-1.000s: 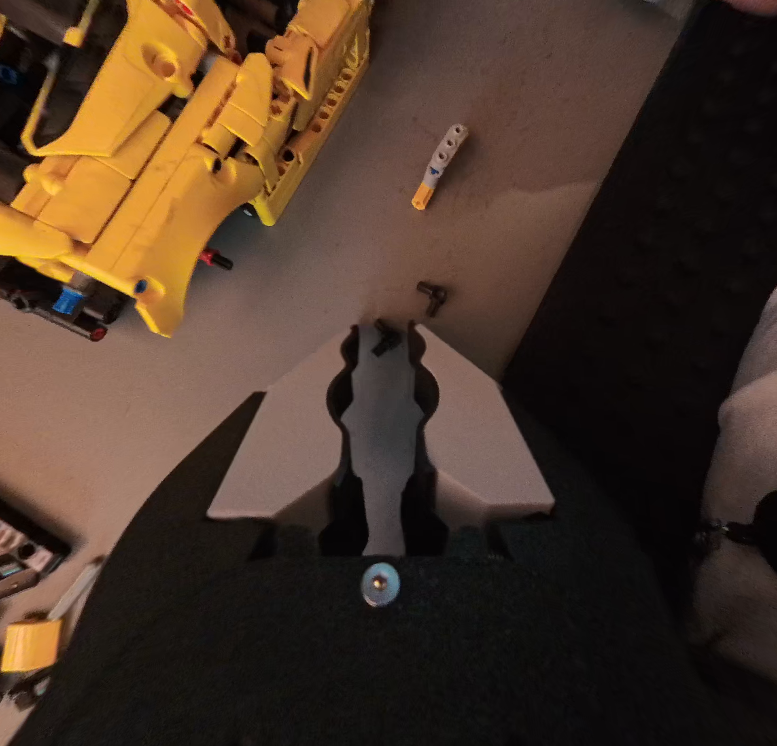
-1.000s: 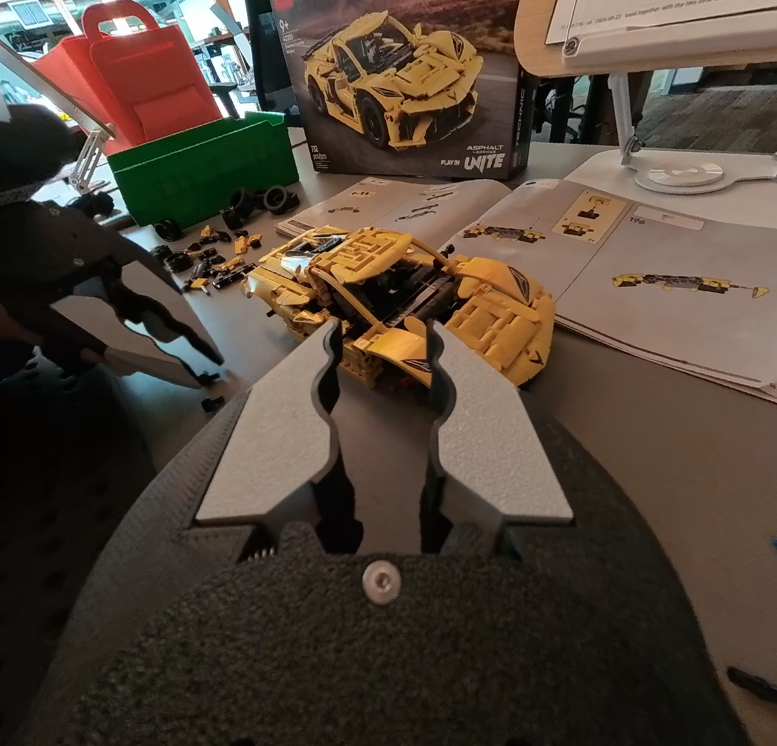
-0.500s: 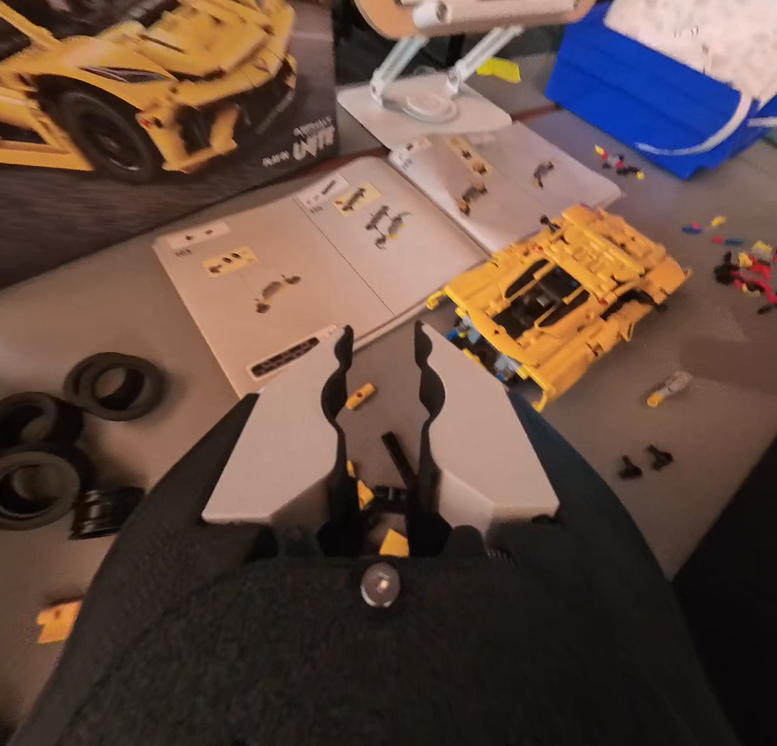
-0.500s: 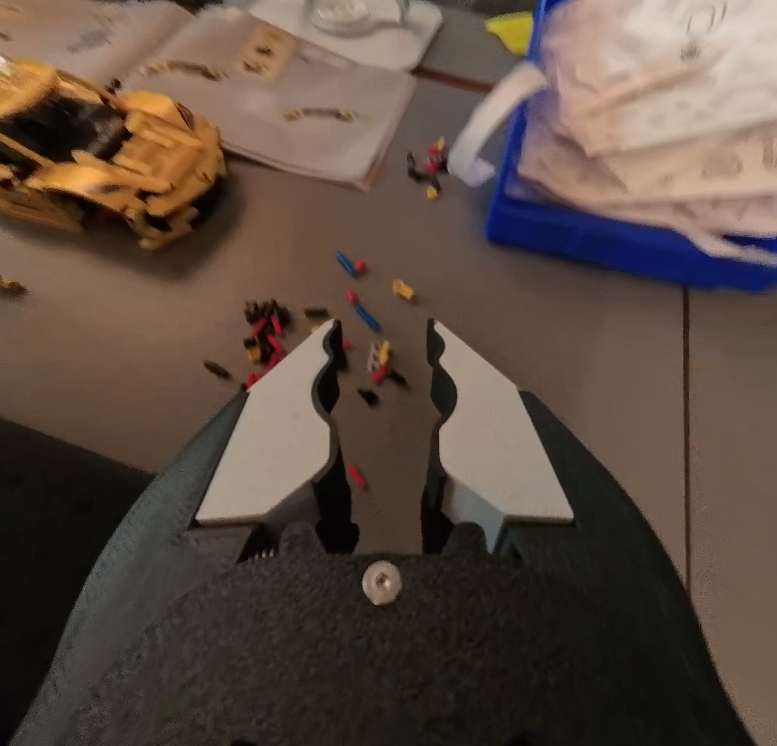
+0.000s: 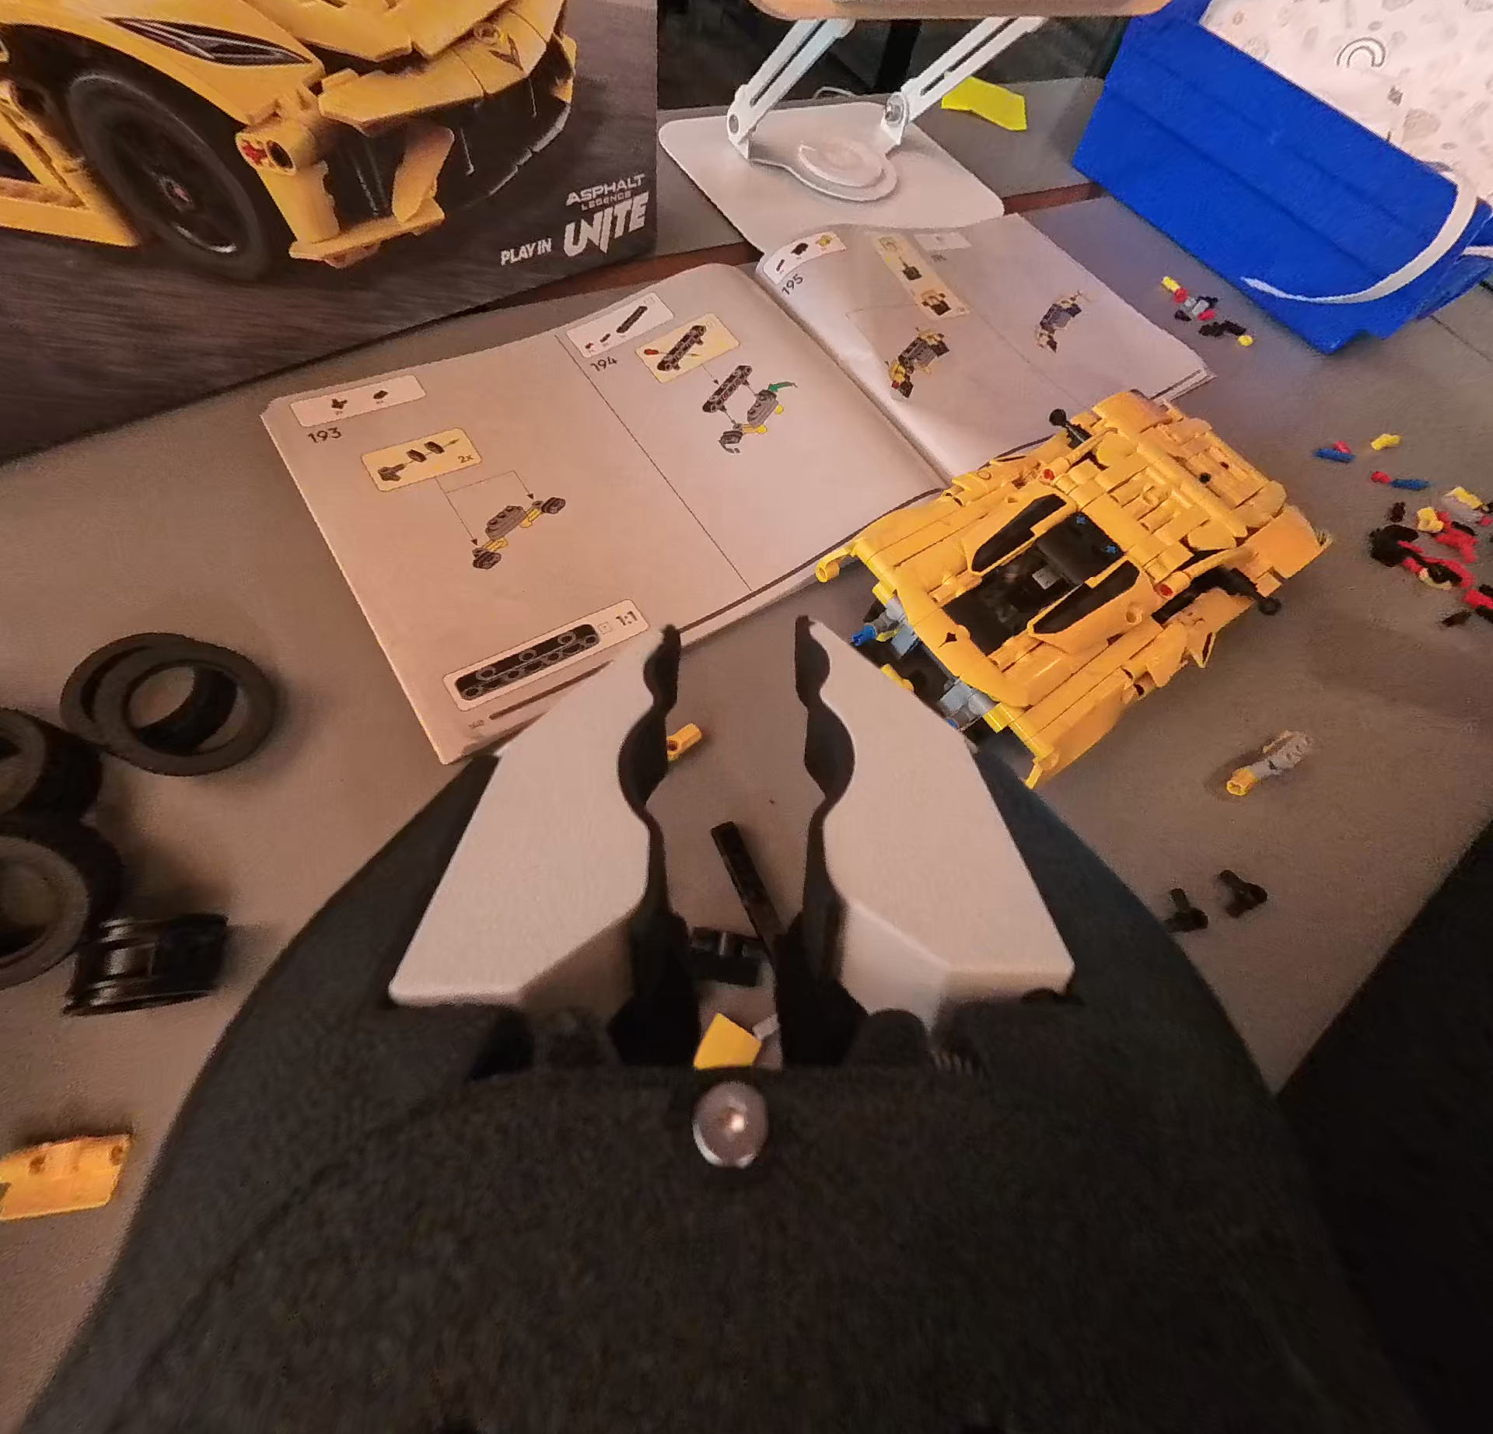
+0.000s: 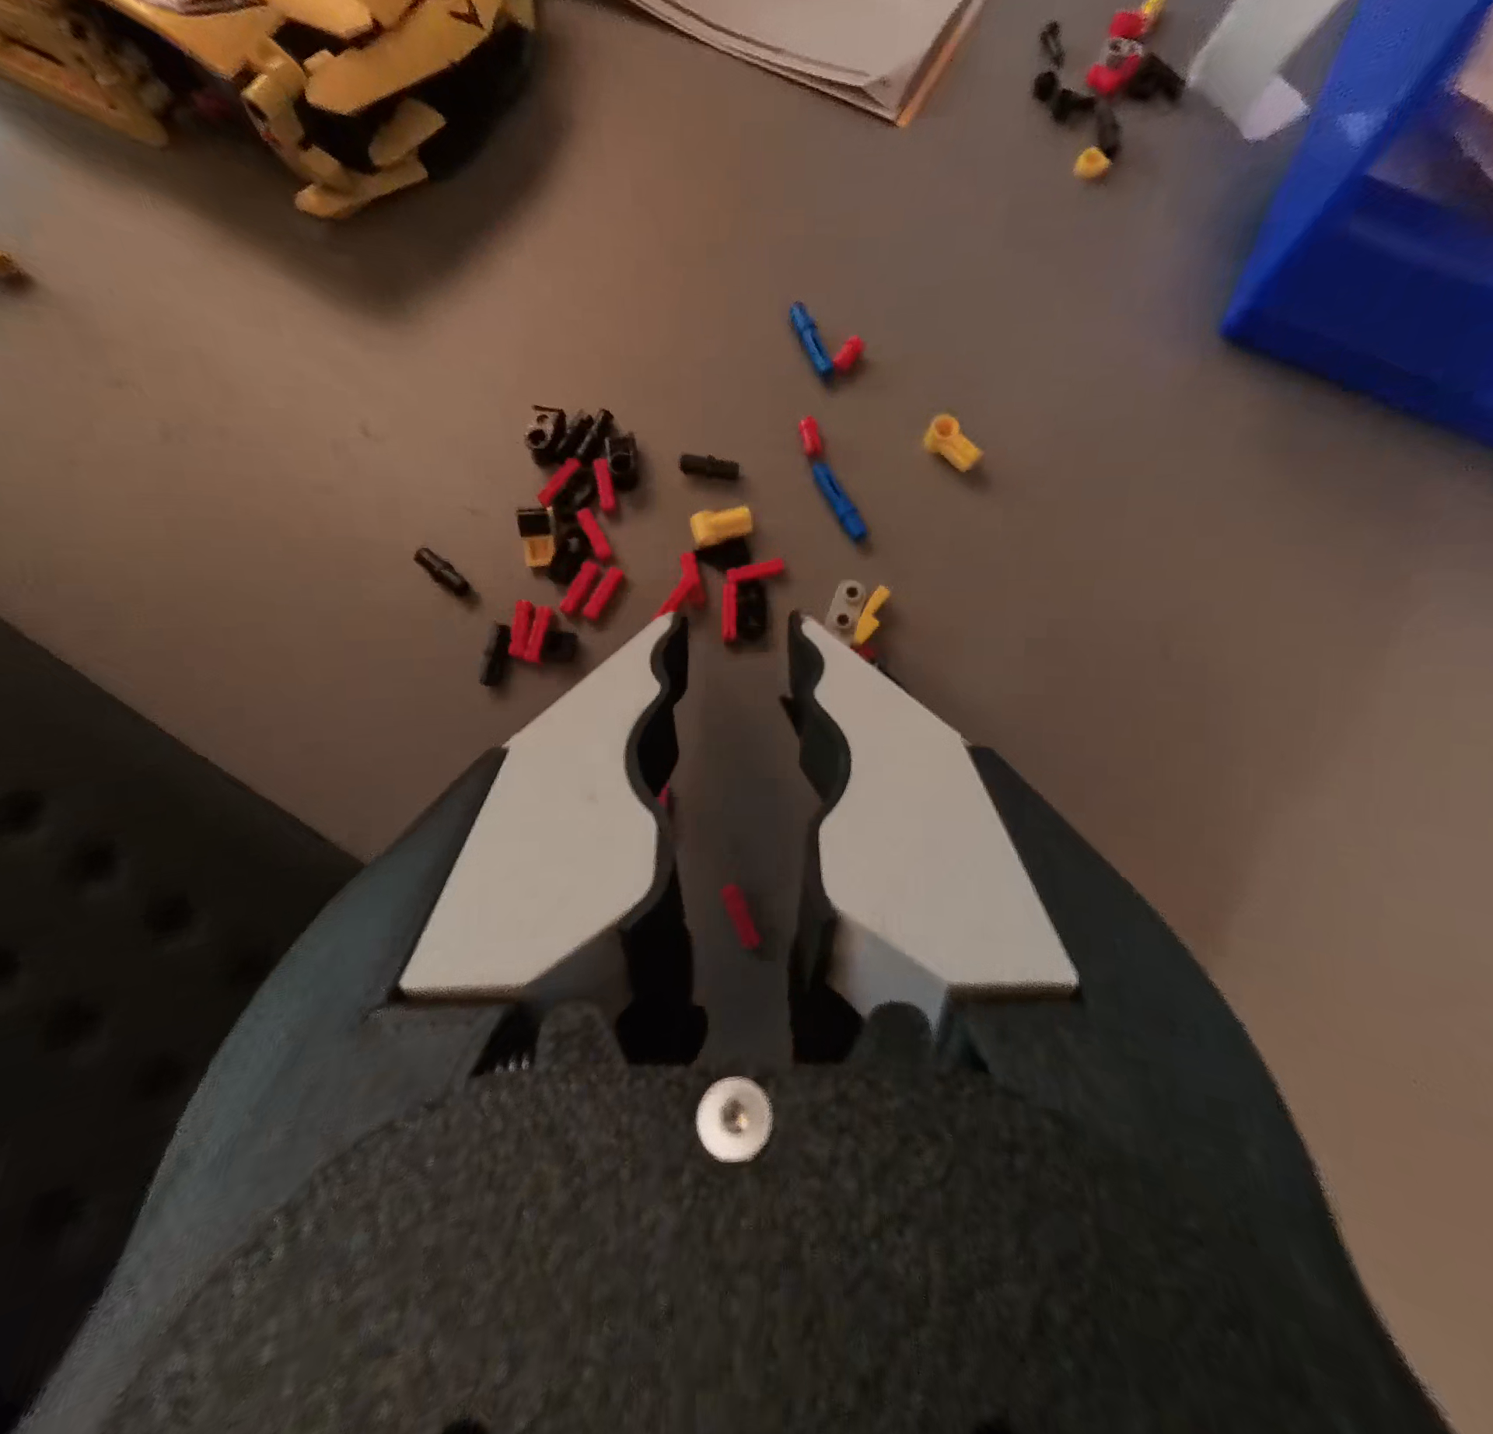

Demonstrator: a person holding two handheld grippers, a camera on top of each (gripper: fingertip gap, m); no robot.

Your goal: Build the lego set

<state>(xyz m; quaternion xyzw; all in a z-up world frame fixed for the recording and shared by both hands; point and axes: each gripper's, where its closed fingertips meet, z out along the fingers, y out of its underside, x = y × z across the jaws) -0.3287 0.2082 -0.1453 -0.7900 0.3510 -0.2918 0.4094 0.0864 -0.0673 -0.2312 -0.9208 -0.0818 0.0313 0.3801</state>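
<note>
Both tools are held apart and empty: the right tool [image 6: 733, 628] above scattered red and black pins [image 6: 594, 579] on the counter [image 6: 1131, 668], the left tool [image 5: 731, 644] near the yellow car model [image 5: 1074, 579]. The pins are judged light, rigid and slippery, best pinched across the shaft.

Blue bin [image 5: 1260, 183] (paper inside), white stand [image 5: 832, 167] behind.
</note>
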